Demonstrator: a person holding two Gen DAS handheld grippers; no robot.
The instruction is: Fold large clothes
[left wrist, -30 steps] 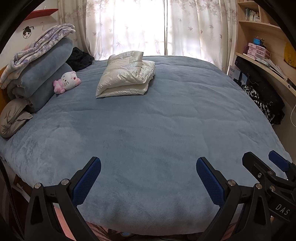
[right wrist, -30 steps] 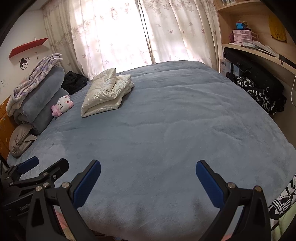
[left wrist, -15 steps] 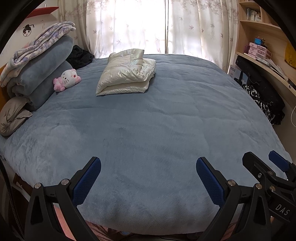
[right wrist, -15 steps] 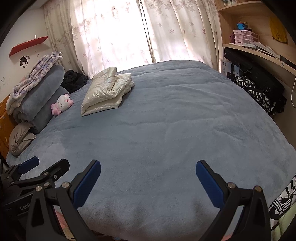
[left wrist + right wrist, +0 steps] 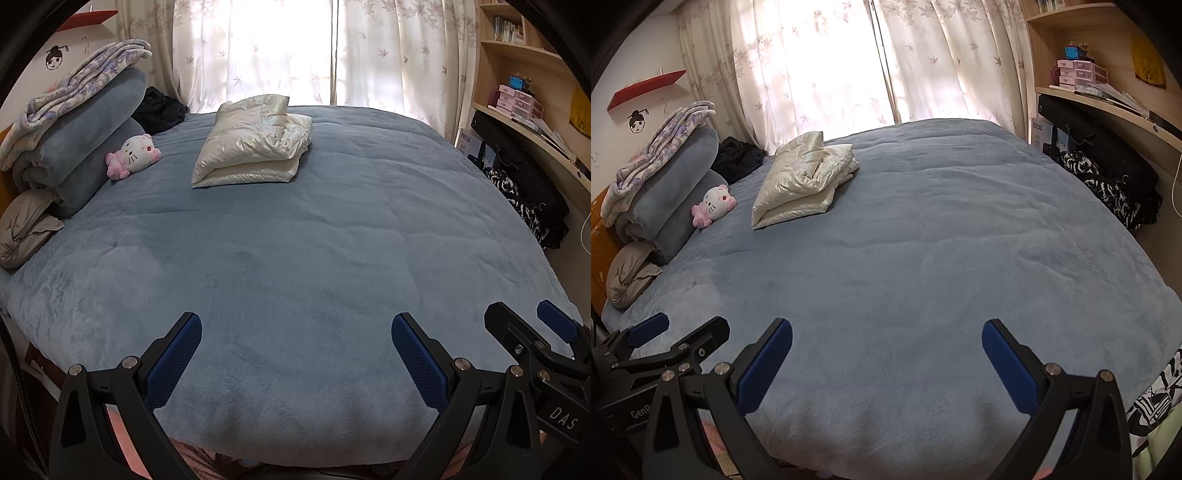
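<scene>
Both grippers hang over the near edge of the bed (image 5: 295,258), w/ nothing between their fingers. Left gripper (image 5: 296,354): blue pads spread wide apart, empty. Right gripper (image 5: 887,360): same, pads well apart, empty; it sits just beside the left one, and each shows at the edge of the other's view.

The cream puffer jacket (image 5: 255,144) lies folded in a neat stack on the bed's grey-blue cover, far side, toward the curtains (image 5: 295,51), well apart from both grippers. Collar end sticks up a bit at the back.

At the bed's head end, left of the jacket: pink-and-white plush cat (image 5: 133,156) resting against rolled grey-blue blankets (image 5: 92,140), w/ a floral quilt (image 5: 81,88) draped on top. Grey pillow (image 5: 26,229) below that stack, near the bed's corner. Dark bundle of cloth (image 5: 160,109) behind the blankets, by the curtains. On the bed's other side, wooden shelves (image 5: 524,122) w/ small pink boxes; black-and-white patterned fabric (image 5: 517,199) hangs beneath them.
</scene>
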